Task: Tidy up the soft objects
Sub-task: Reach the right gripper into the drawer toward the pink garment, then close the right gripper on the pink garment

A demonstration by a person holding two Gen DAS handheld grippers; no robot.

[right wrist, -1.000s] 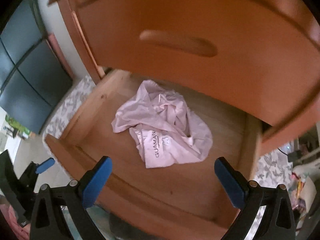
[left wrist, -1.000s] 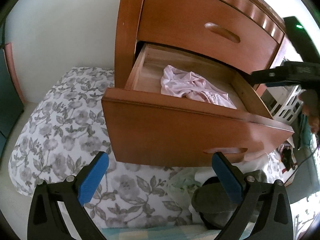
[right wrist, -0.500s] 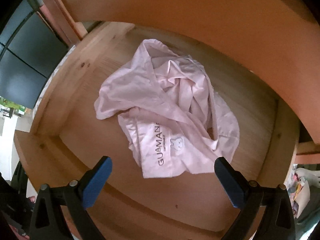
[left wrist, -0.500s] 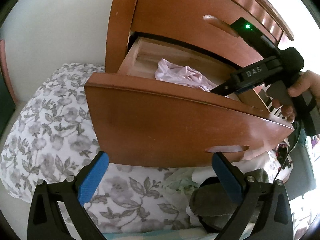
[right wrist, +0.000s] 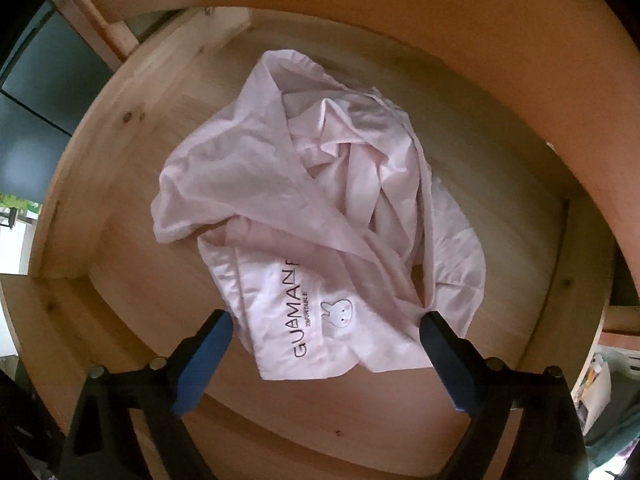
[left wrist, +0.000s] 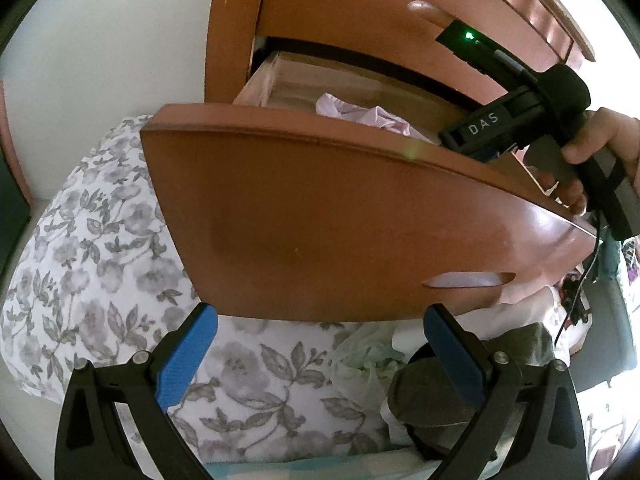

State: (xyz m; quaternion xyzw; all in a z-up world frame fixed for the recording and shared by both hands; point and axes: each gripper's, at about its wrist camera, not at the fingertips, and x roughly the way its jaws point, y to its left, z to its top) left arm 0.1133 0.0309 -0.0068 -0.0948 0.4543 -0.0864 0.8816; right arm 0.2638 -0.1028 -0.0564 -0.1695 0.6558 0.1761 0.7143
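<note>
Wooden drawer (right wrist: 120, 184), pink garment (right wrist: 304, 216) printed "GUAMAN", "COMFORTABLE"; R gripper (right wrist: 324, 330) marked "DAS"

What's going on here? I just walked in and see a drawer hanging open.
A person is tidying clothes with a handheld gripper in each hand. The right gripper points down into the open drawer over a crumpled pink garment; its jaws have just been closing a little but are still wide, with the printed edge of the garment between them, not yet pinched. The left gripper hangs open and empty in front of the drawer, above a floral pillow.
</note>
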